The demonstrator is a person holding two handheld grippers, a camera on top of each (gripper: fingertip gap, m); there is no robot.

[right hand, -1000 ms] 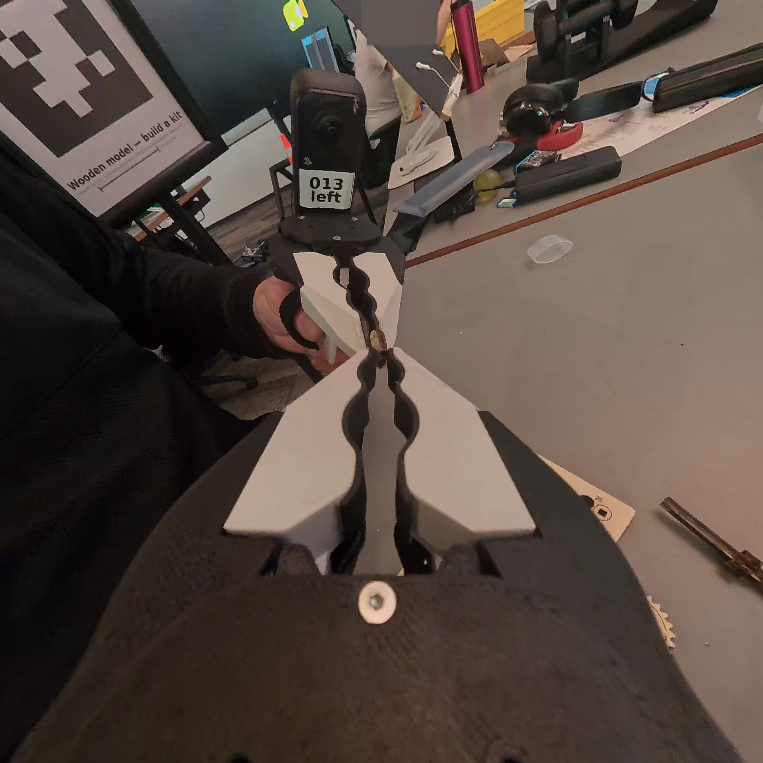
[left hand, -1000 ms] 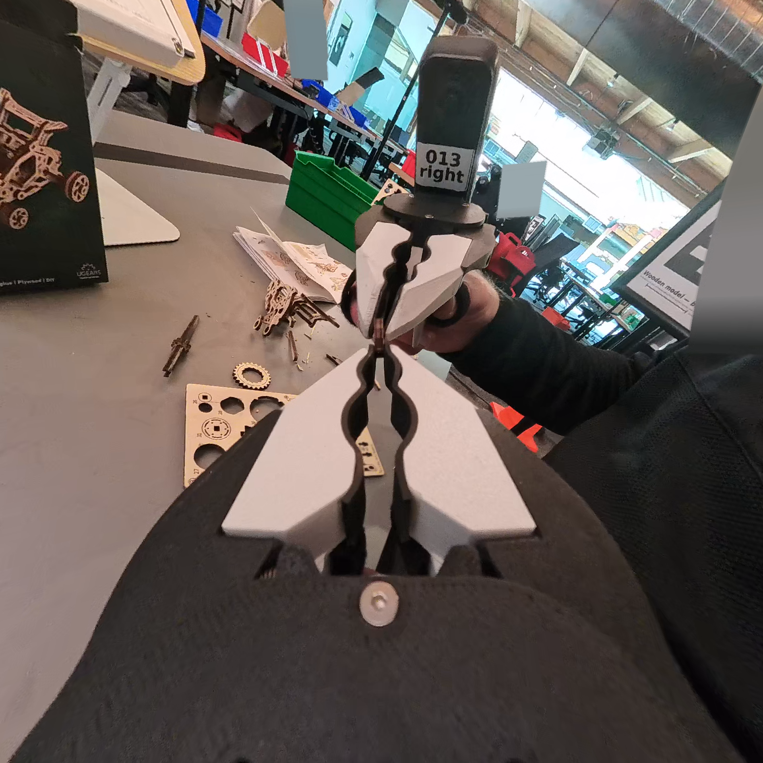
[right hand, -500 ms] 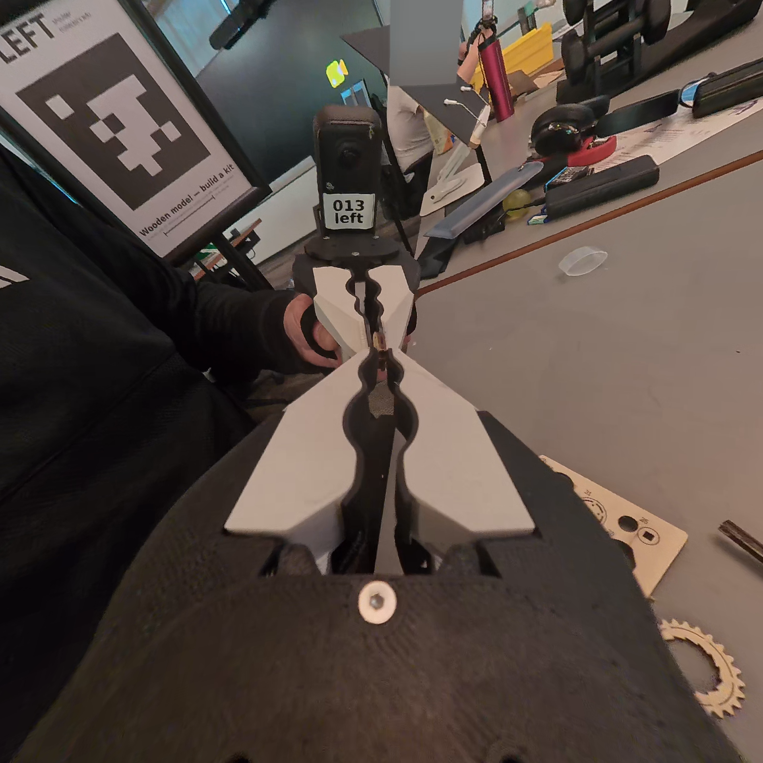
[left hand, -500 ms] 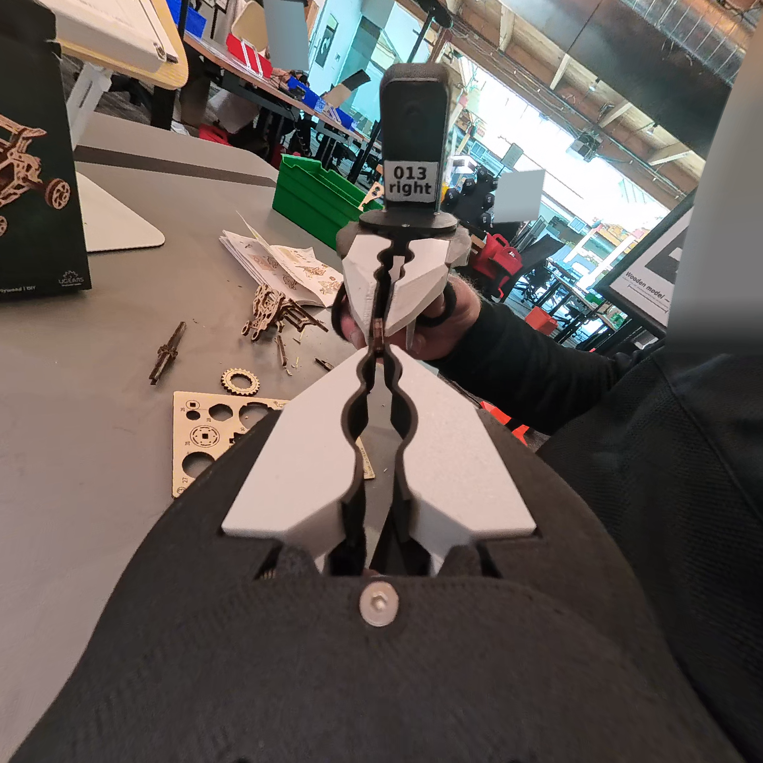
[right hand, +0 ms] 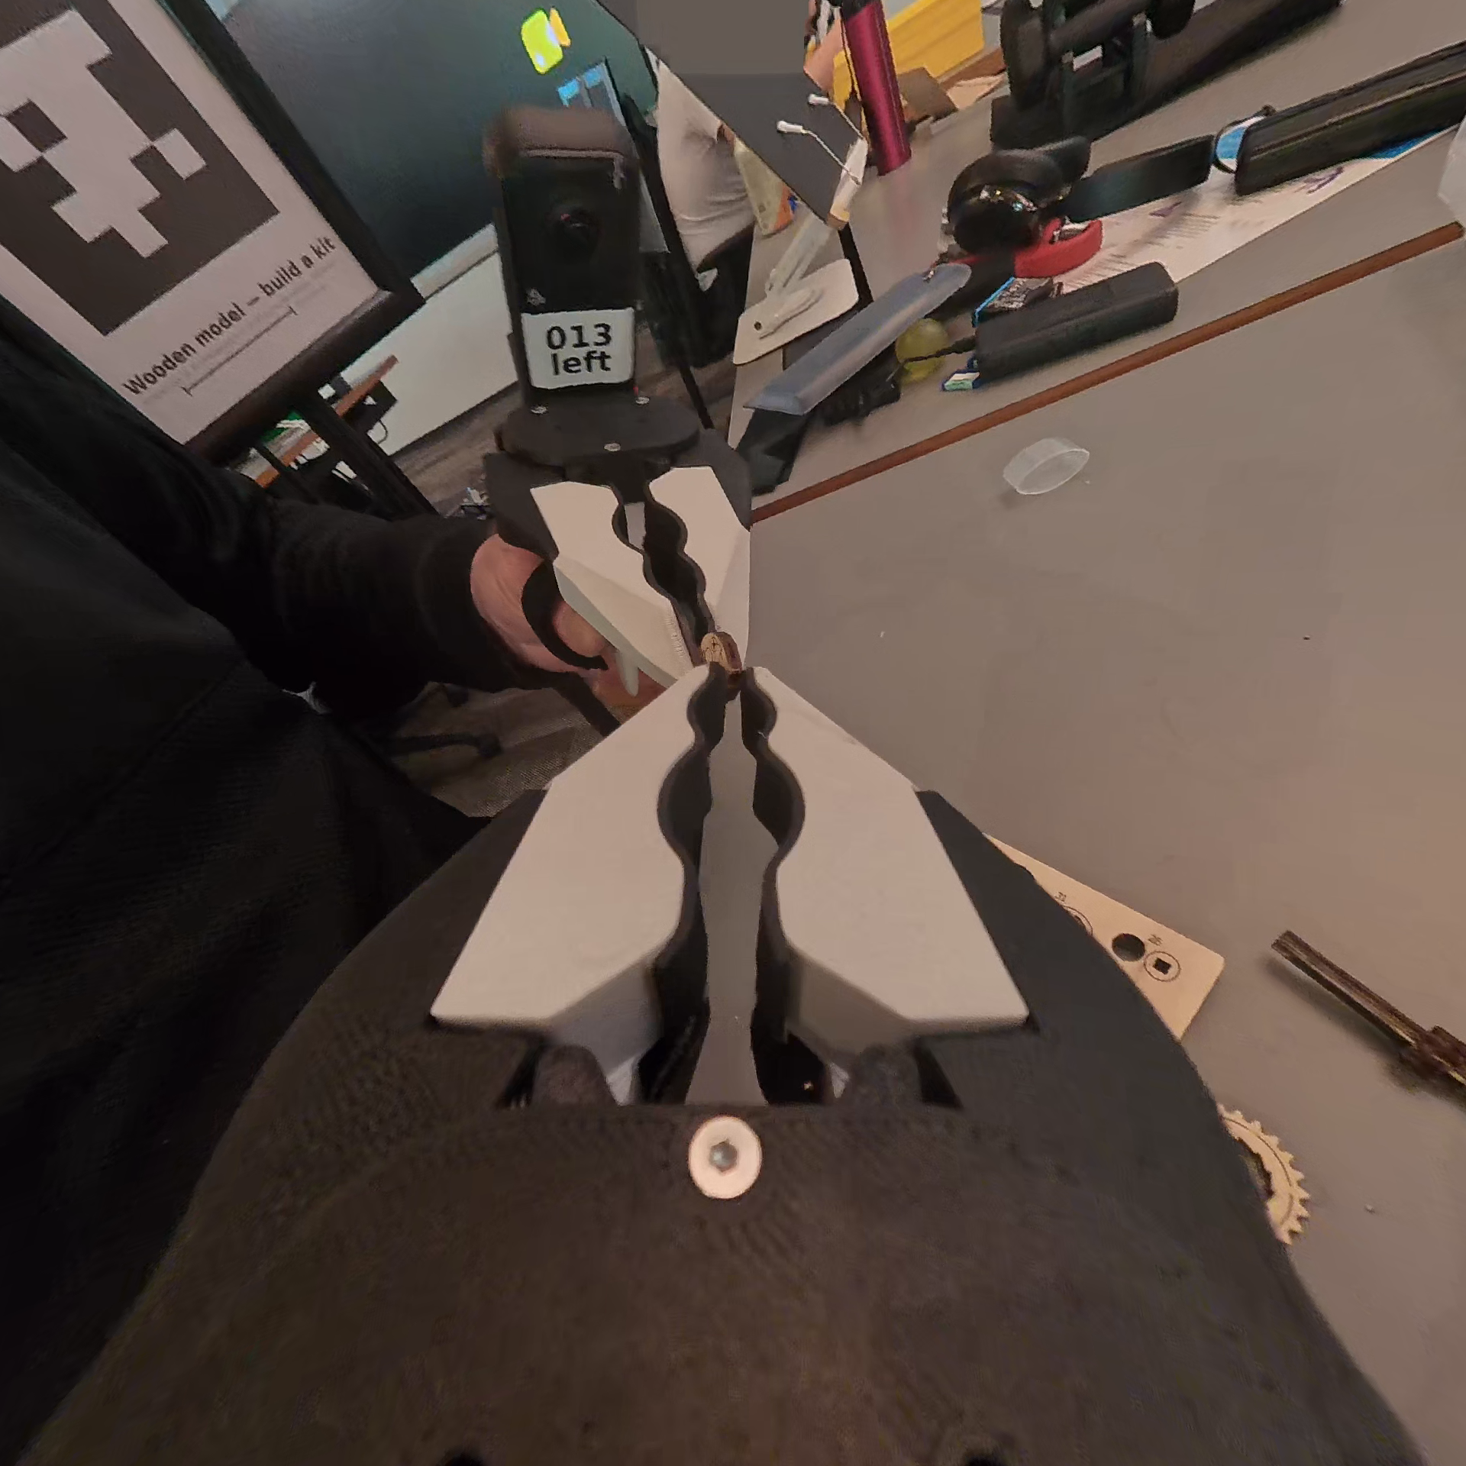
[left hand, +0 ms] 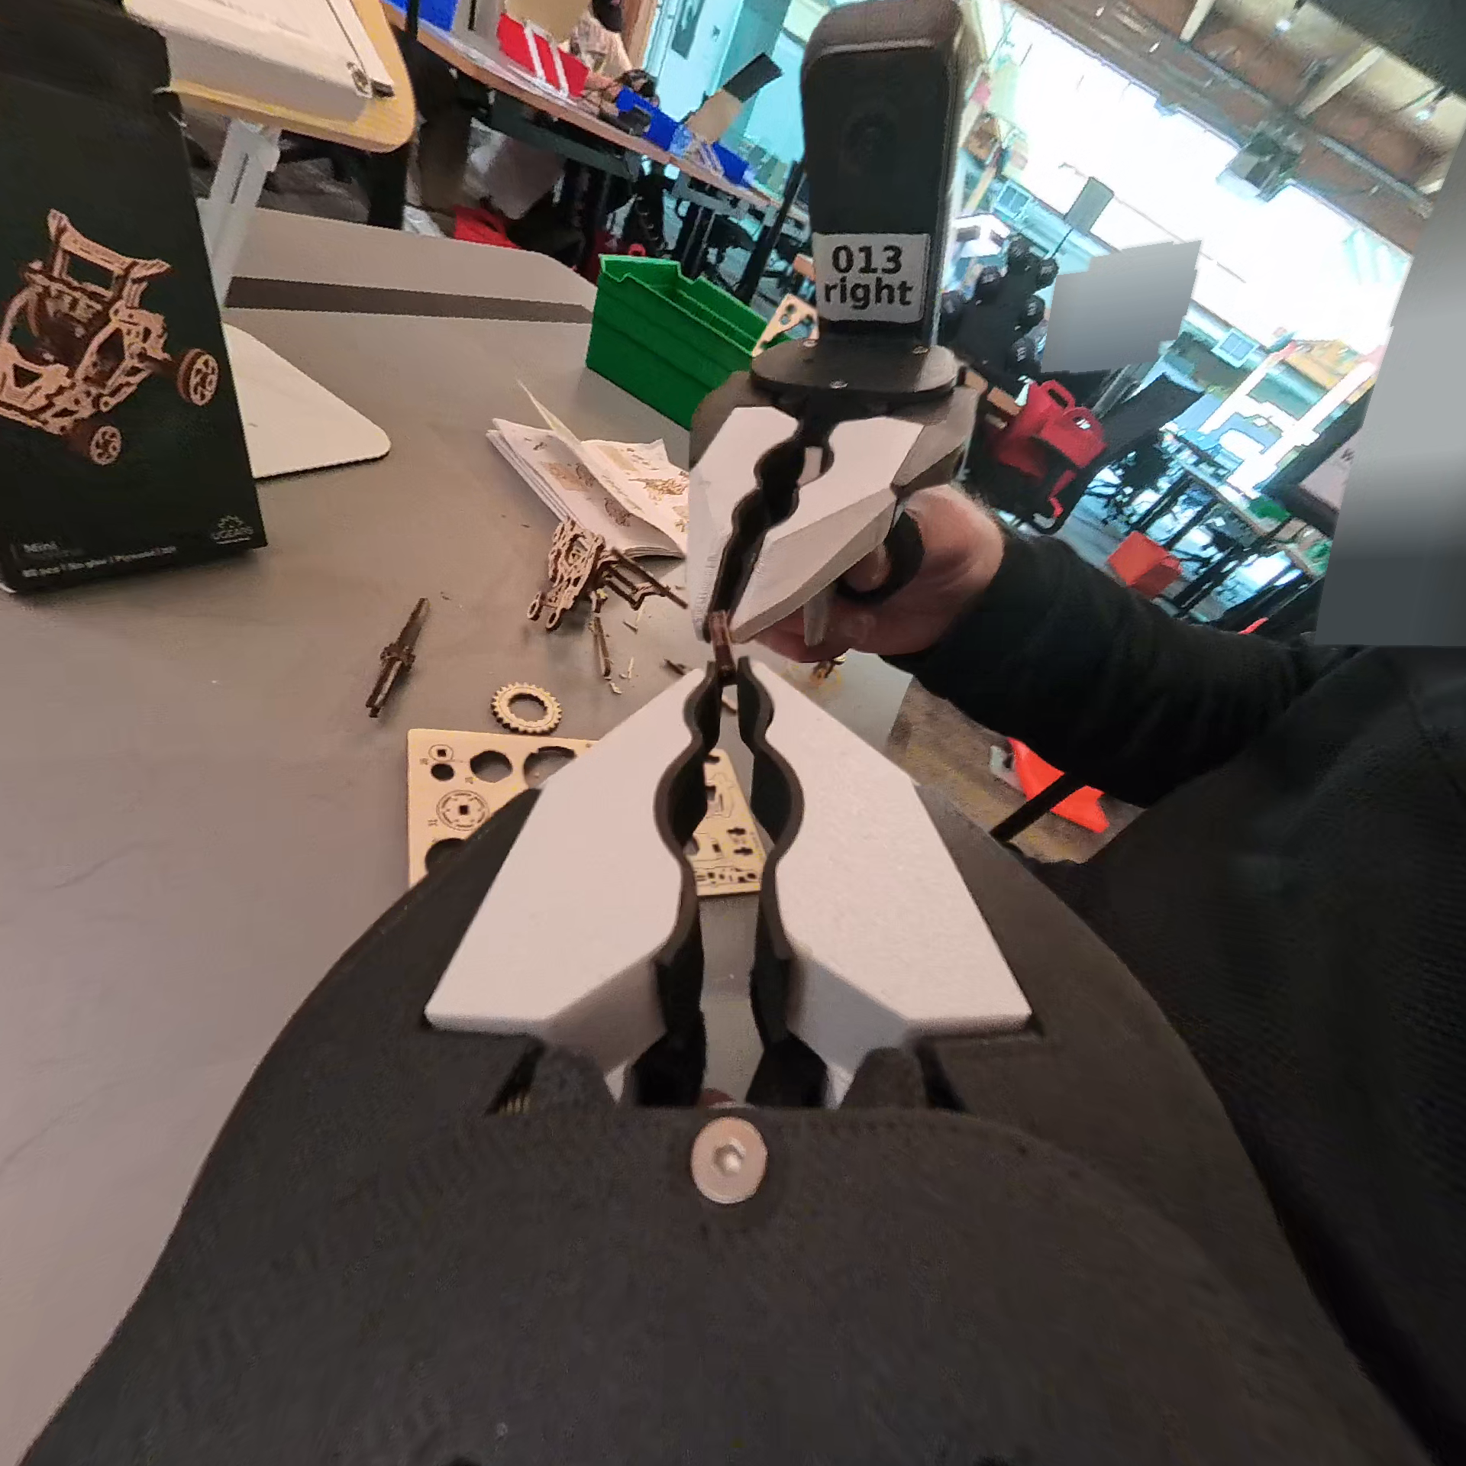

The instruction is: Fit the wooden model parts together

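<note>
My left gripper [left hand: 722, 676] and right gripper [right hand: 726, 676] meet tip to tip in the air above the grey table [left hand: 198, 793]. Both are shut. A small dark wooden part [left hand: 720, 646] sits between the two pairs of tips; in the right wrist view it shows as a small tan and dark piece [right hand: 720, 652]. I cannot tell whether it is one piece or two joined. The right gripper [left hand: 716, 627] faces me in the left wrist view, and the left gripper [right hand: 711, 644] faces me in the right wrist view. A hand in a black sleeve holds each.
On the table lie a punched wooden sheet [left hand: 468, 793], a wooden gear [left hand: 525, 708], a dark axle [left hand: 397, 654], a part-built wooden assembly [left hand: 579, 571] and an open booklet [left hand: 603, 476]. A green bin [left hand: 674, 341] and a black box [left hand: 103, 357] stand behind. A clear cap [right hand: 1045, 466] lies farther off. Both grippers' tips are close together, under 4 cm apart. From either gripper's tips it is about 20 centimeters to the wooden gear [left hand: 525, 708].
Both grippers stay shut and tip to tip on the small part. The pair has shifted and tilted a little, so the background has swung in both views.
</note>
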